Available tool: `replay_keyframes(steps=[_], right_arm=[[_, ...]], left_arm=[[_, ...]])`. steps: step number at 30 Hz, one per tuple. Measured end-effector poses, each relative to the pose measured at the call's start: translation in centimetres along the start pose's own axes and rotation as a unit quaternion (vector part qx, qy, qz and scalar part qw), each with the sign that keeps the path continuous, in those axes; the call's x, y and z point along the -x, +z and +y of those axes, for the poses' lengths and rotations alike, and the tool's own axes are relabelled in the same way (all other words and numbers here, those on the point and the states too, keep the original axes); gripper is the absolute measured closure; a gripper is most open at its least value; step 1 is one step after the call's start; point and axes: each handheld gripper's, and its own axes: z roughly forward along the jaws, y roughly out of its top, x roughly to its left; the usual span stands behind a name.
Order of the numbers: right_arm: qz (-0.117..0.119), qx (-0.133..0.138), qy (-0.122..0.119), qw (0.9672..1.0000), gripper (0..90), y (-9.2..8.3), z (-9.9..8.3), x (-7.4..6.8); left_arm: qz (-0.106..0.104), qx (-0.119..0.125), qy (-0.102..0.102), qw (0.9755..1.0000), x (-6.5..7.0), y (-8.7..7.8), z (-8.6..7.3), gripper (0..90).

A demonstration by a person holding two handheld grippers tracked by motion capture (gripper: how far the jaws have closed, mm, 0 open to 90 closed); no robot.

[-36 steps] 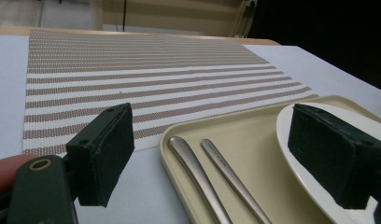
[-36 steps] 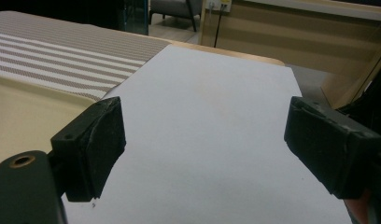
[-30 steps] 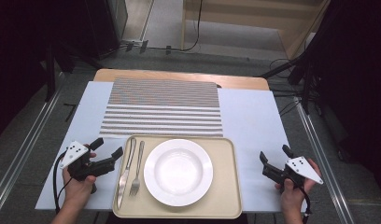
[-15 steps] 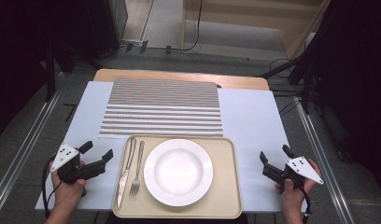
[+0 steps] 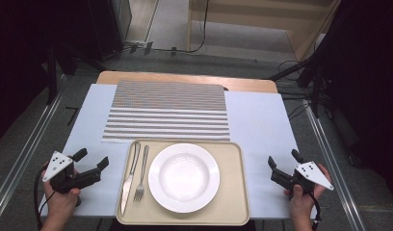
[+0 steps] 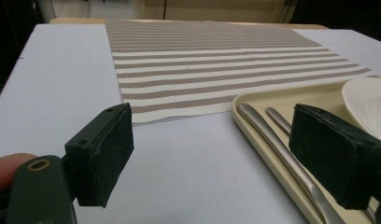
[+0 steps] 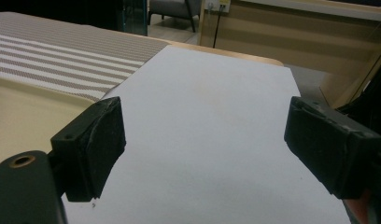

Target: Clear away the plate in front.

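Note:
A beige tray lies at the table's near edge with a white plate, a knife and a fork on it. My left gripper rests left of the tray, jaws wide apart with nothing between them. In the left gripper view the left gripper looks past the tray's corner, the knife and the plate rim. My right gripper sits right of the tray, also open and empty. The right gripper faces bare table.
A striped placemat lies beyond the tray on the pale blue table cover. The wooden table edge is at the back. Metal rails run along both sides of the table, with cables on the floor behind.
My left gripper has drawn back toward the left, away from the tray and nearer the table's front corner. The right gripper has stayed where it was.

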Motion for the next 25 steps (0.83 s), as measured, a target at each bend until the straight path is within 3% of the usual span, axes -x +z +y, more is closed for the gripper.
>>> replay_keyframes(steps=[8,14,17,25], right_arm=[[0.001,0.001,-0.001,1.0,13.3,-0.1,0.0,-0.1],[-0.006,0.008,0.004,0.9999,13.1,-0.5,0.0,0.0],[-0.008,0.009,0.008,0.9999,13.0,-0.7,-0.1,0.1],[-0.007,0.006,0.002,1.0,12.7,-0.9,-0.2,-0.1]], left_arm=[[0.028,0.018,0.011,0.9994,-0.9,-0.8,-0.3,13.0],[0.037,0.025,0.006,0.999,-1.7,-0.9,-0.3,13.0],[0.037,0.025,-0.001,0.999,-2.0,-0.9,-0.3,13.0],[0.032,0.023,0.002,0.9992,-1.8,-0.8,-0.4,13.0]])
